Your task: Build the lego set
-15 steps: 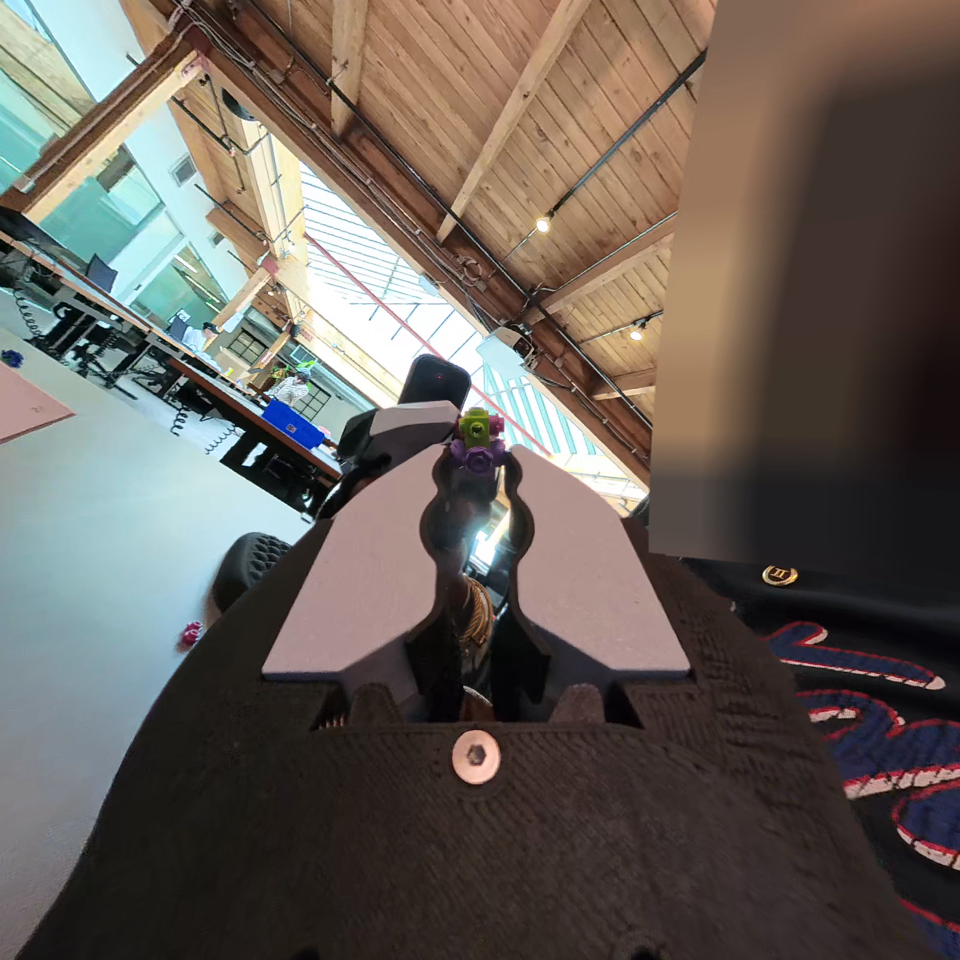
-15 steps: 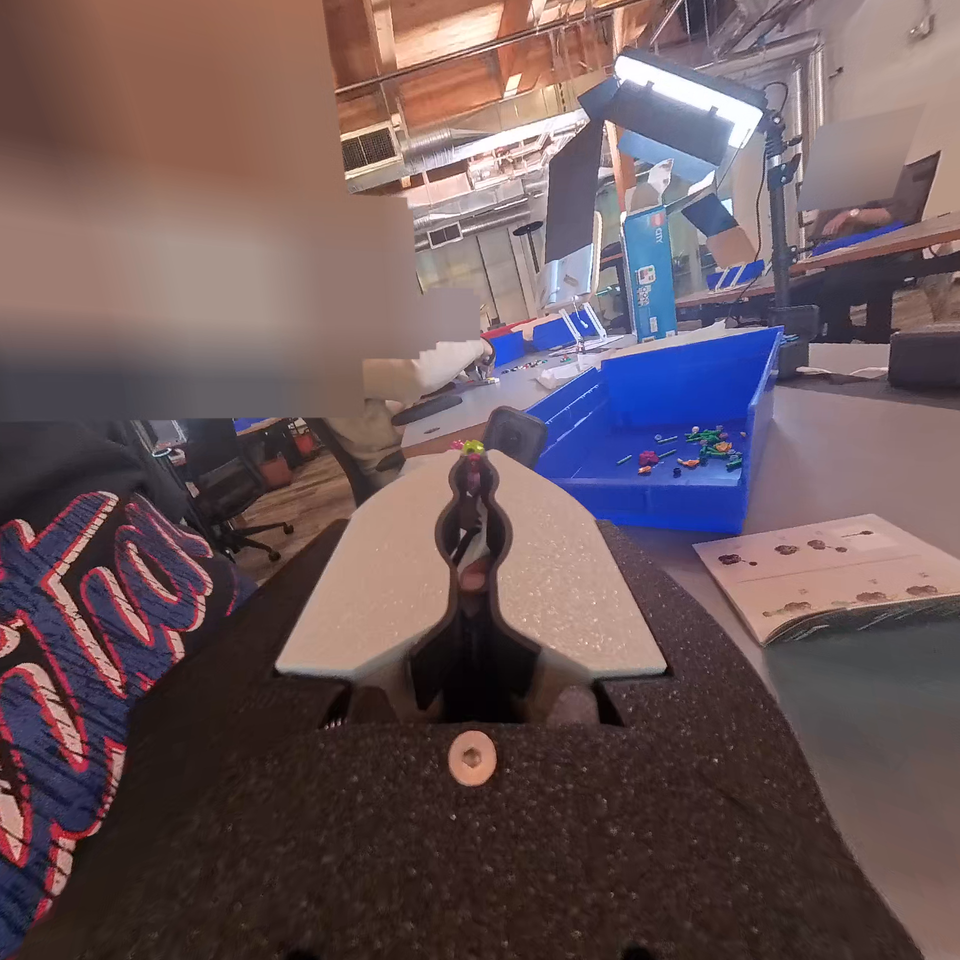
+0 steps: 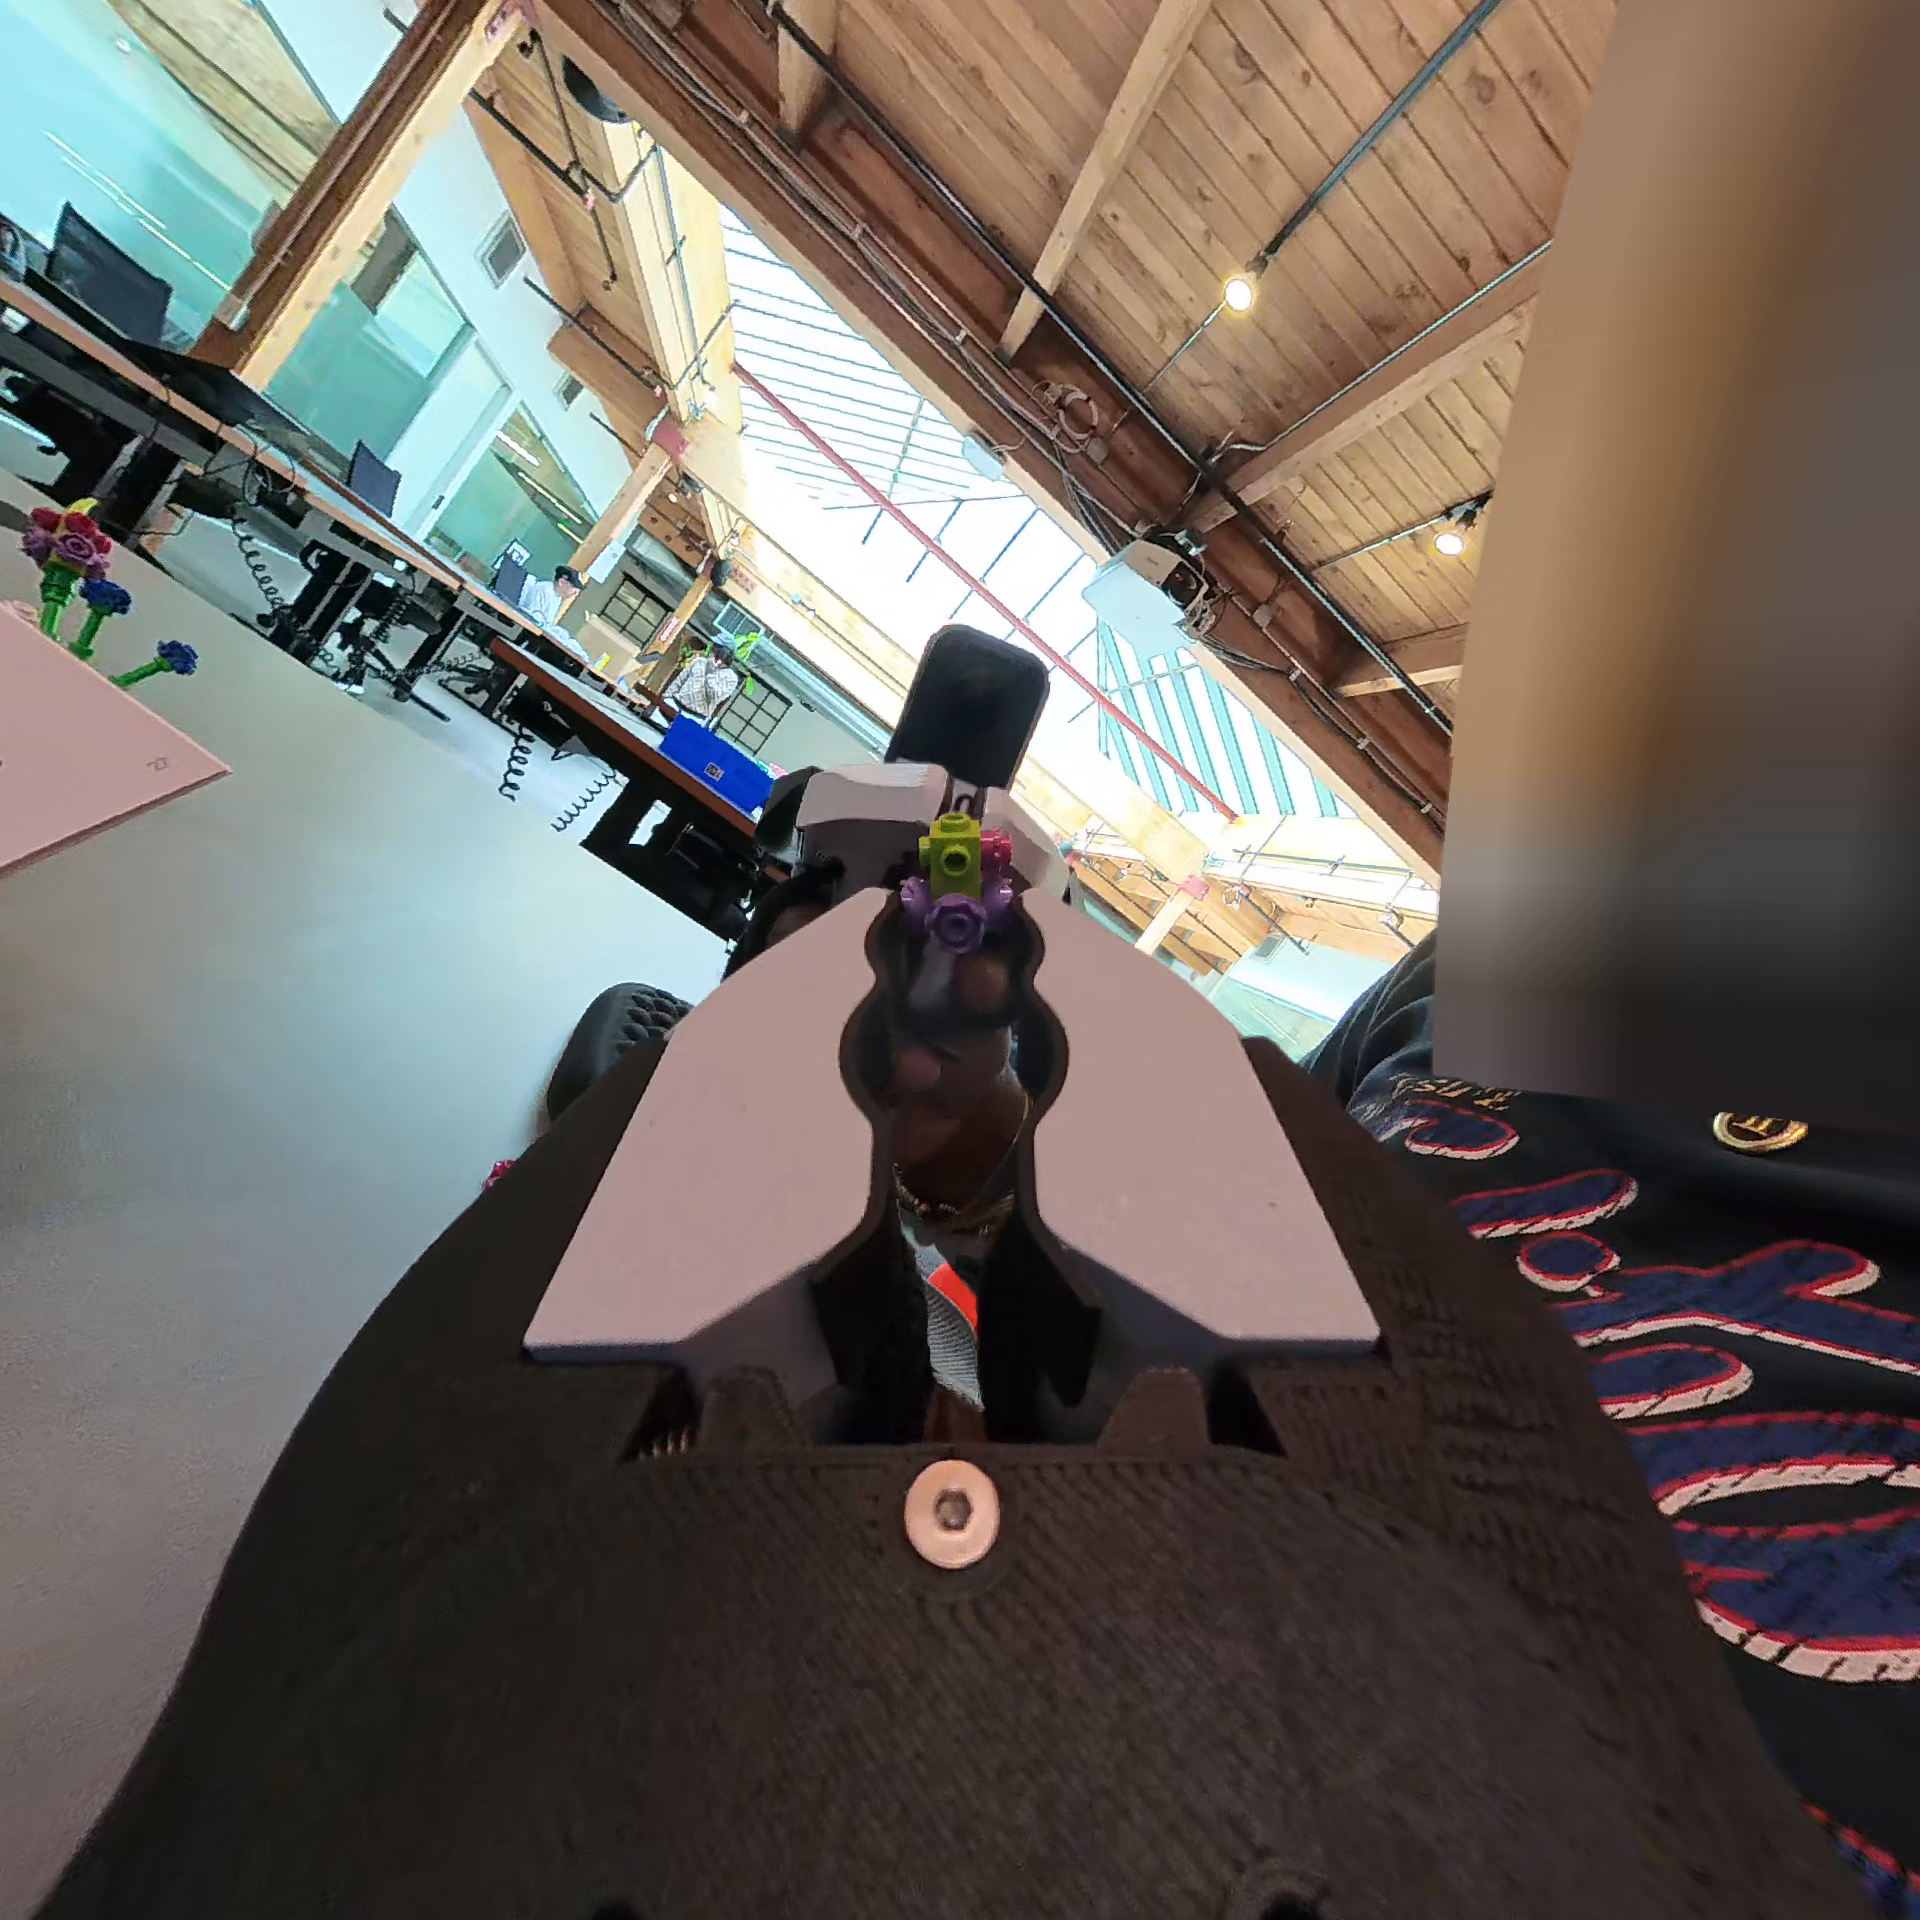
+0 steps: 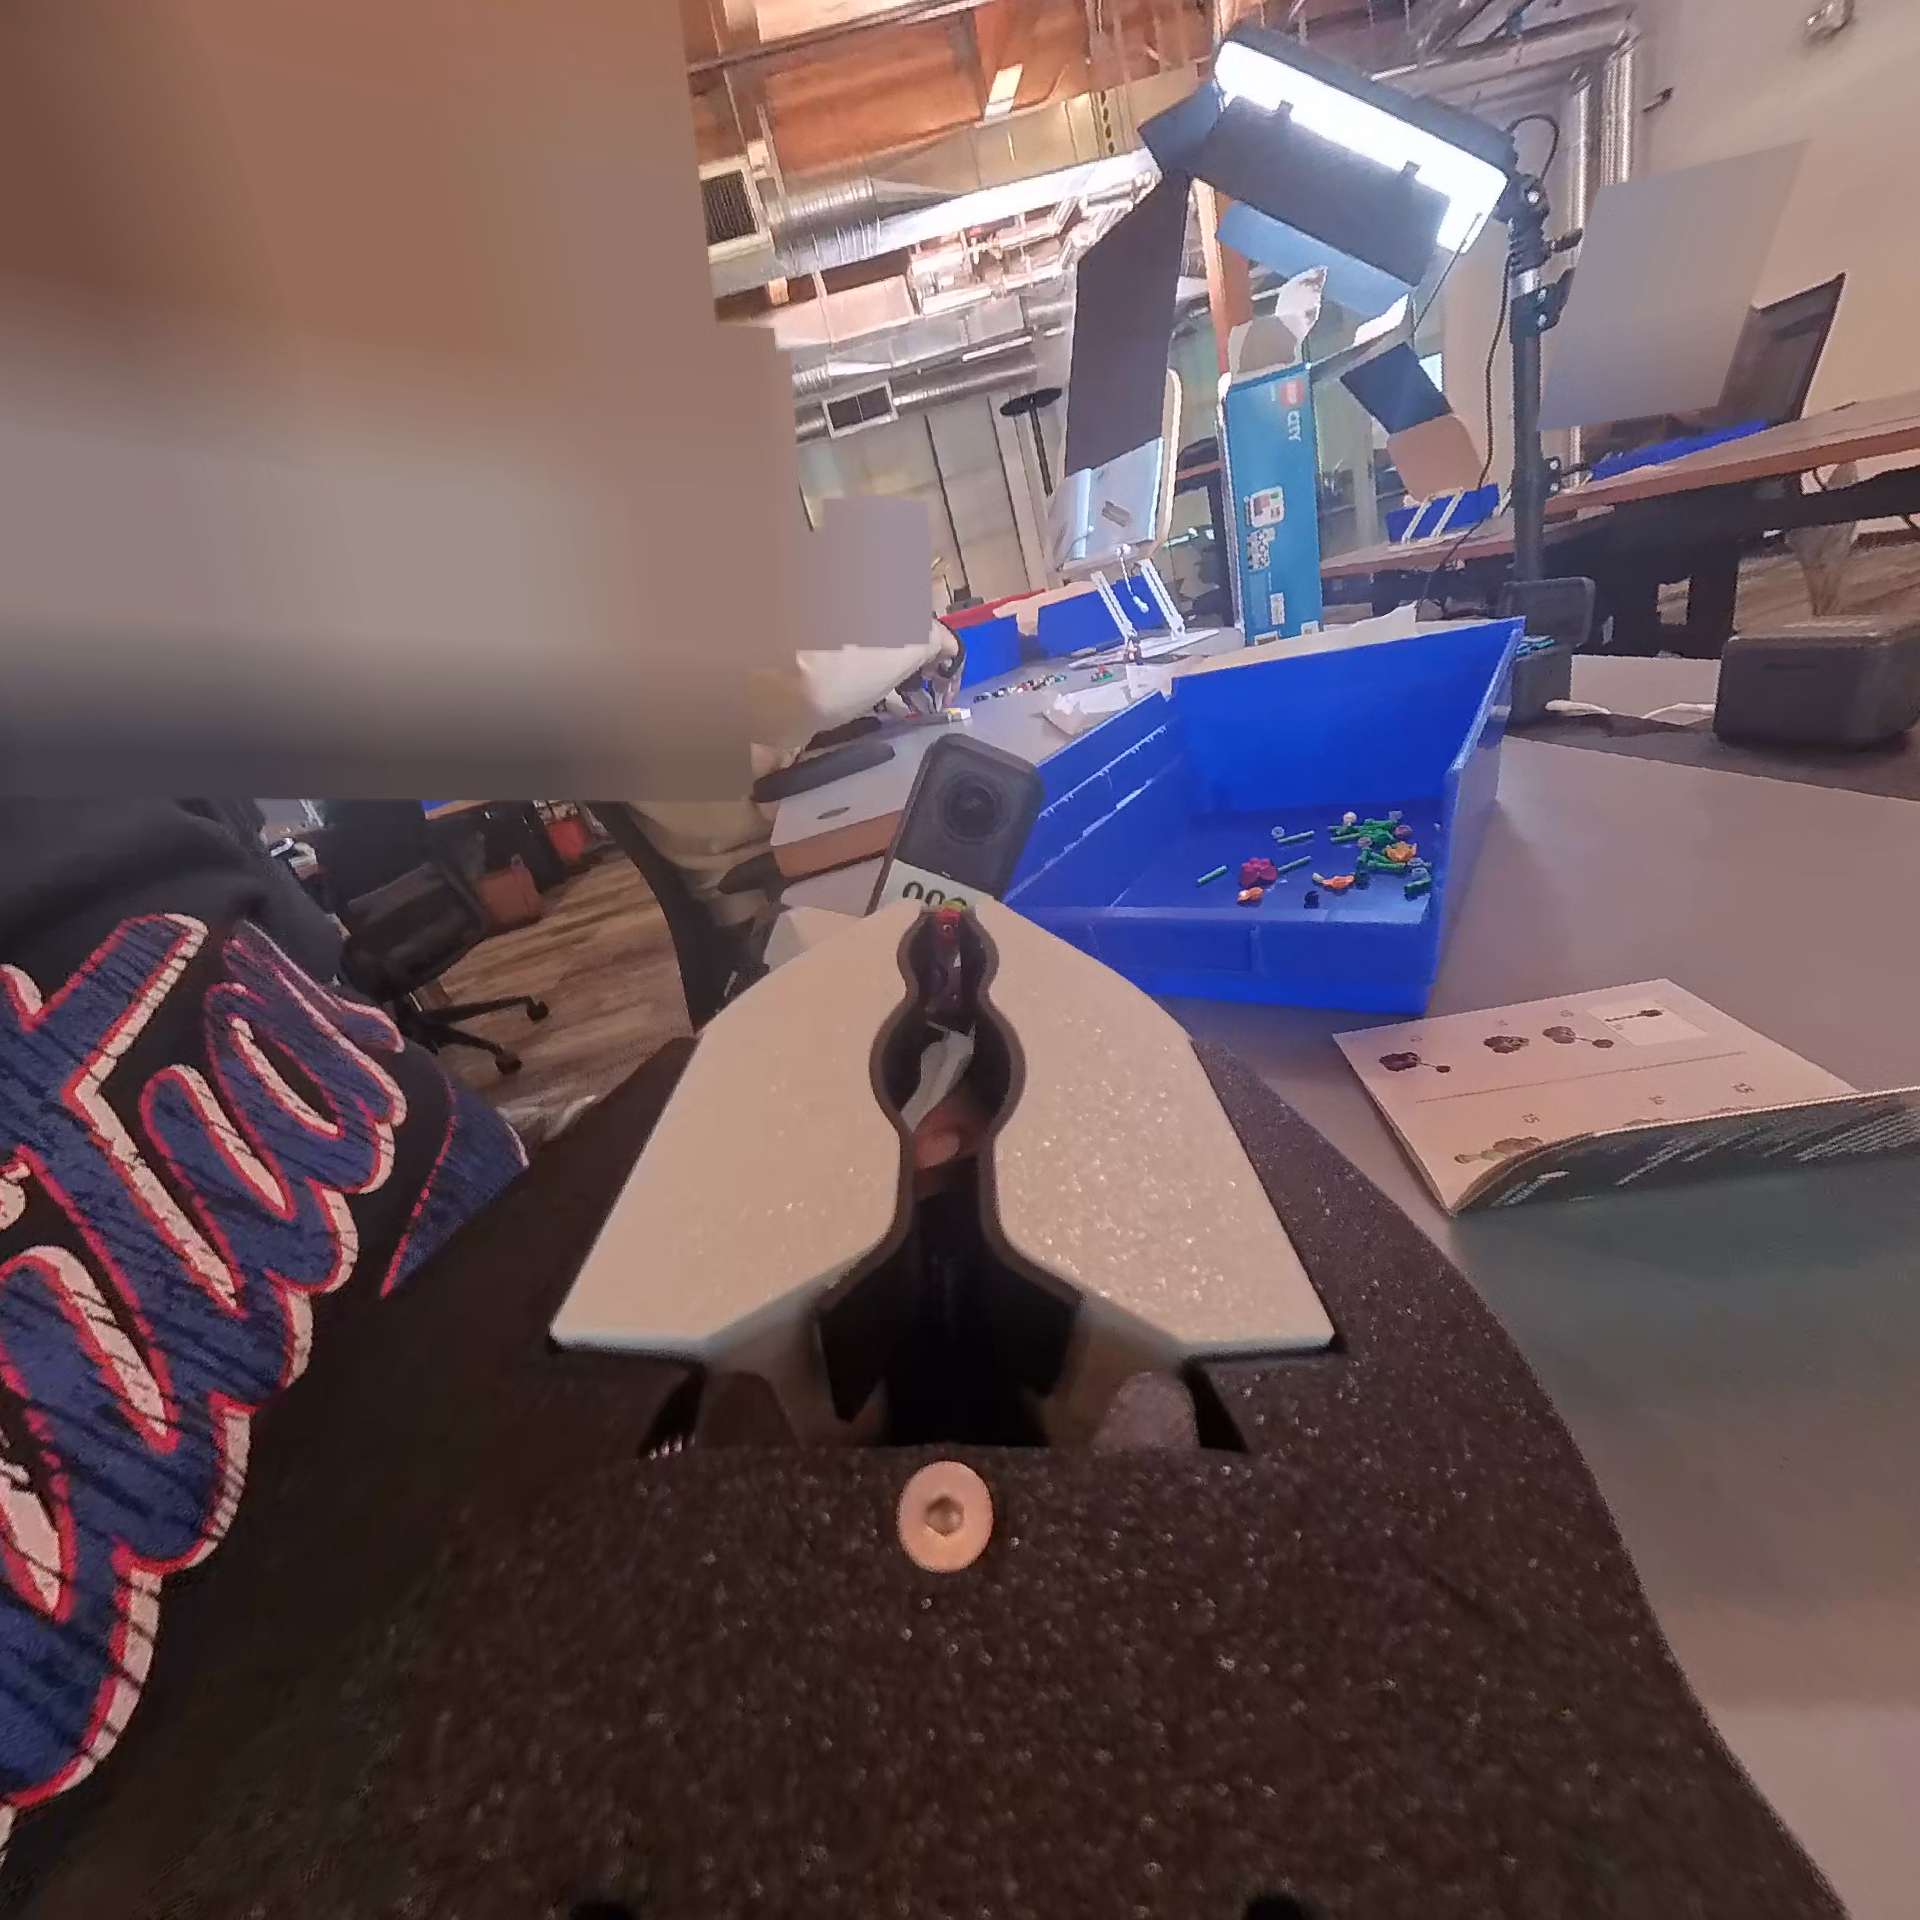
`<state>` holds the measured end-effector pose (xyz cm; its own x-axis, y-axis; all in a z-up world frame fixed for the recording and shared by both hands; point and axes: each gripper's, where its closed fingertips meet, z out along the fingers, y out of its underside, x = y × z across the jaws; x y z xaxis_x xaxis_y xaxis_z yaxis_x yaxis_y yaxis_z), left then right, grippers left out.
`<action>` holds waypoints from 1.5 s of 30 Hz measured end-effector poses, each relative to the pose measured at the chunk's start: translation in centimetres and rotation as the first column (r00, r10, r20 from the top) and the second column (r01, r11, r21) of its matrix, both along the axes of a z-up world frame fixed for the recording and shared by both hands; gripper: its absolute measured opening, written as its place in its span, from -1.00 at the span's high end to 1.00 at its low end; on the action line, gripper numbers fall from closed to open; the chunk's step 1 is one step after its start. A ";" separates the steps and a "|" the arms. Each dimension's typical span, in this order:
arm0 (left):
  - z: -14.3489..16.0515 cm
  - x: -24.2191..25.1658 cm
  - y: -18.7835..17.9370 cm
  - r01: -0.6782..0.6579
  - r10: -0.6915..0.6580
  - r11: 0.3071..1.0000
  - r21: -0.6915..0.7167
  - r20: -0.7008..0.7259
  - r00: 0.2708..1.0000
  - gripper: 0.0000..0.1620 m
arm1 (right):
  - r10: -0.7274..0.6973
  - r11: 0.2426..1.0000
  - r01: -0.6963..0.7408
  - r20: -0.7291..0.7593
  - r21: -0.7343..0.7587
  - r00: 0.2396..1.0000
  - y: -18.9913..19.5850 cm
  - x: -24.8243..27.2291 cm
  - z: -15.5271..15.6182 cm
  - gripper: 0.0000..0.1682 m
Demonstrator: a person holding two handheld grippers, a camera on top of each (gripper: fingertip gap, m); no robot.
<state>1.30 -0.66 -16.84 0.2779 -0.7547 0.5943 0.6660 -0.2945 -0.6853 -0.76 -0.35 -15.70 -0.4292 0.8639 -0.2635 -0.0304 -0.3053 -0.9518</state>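
Note:
My left gripper [image 3: 956, 914] is shut on a small lego flower cluster [image 3: 957, 862]: a lime brick with purple blossoms, held up in the air. My right gripper [image 4: 948, 920] faces it tip to tip and is shut on a tiny magenta flower piece [image 4: 945, 918]. That piece also shows in the left wrist view [image 3: 995, 847], pressed against the right side of the lime brick. The right gripper's fingers [image 3: 878, 798] show just behind the cluster. Whether the piece is seated on the brick is hidden.
Finished lego flowers [image 3: 73, 566] stand by a pink sheet [image 3: 83, 748] at the far left. A blue bin [image 4: 1226, 961] with several loose pieces [image 4: 1361, 857] stands on the grey table, and an open instruction booklet [image 4: 1590, 1081] lies beside it. A person's dark sweater [image 4: 156, 1195] is close by. Less than 4 cm separates the two grippers' tips.
The two grippers have come closer together, and each one's camera looms larger in the other's view. The left view has swung so the finished flowers now show.

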 end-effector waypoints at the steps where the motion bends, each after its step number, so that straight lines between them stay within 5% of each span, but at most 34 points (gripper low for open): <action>1: -0.1 0.1 0.0 0.002 -0.002 1.000 -0.005 -0.009 1.000 0.77 | 0.007 1.000 -0.007 0.012 0.011 1.000 0.0 0.1 -0.1 0.95; 11: -0.6 0.2 0.5 -0.035 0.034 0.999 -0.036 -0.045 0.998 0.78 | -0.027 0.991 0.022 -0.033 -0.132 0.999 0.3 0.1 -0.7 0.95; 16: -1.2 1.0 0.4 -0.005 -0.001 0.999 -0.050 -0.105 0.994 0.78 | 0.089 0.985 -0.079 0.058 -0.151 0.994 0.1 0.7 -1.3 0.94; 23: -3.3 3.4 0.6 0.069 -0.108 0.986 -0.149 -0.271 0.957 0.77 | 0.160 0.977 -0.196 0.317 0.085 0.935 0.2 2.7 -3.3 0.94; 28: -5.0 5.2 0.4 0.115 -0.193 0.970 -0.213 -0.393 0.899 0.78 | 0.229 0.943 -0.314 0.469 0.110 0.853 0.1 4.6 -4.9 0.95; 45: -6.9 6.7 -0.1 0.181 -0.311 0.937 -0.300 -0.471 0.825 0.78 | 0.243 0.903 -0.402 0.588 0.153 0.771 -0.3 6.3 -6.8 0.94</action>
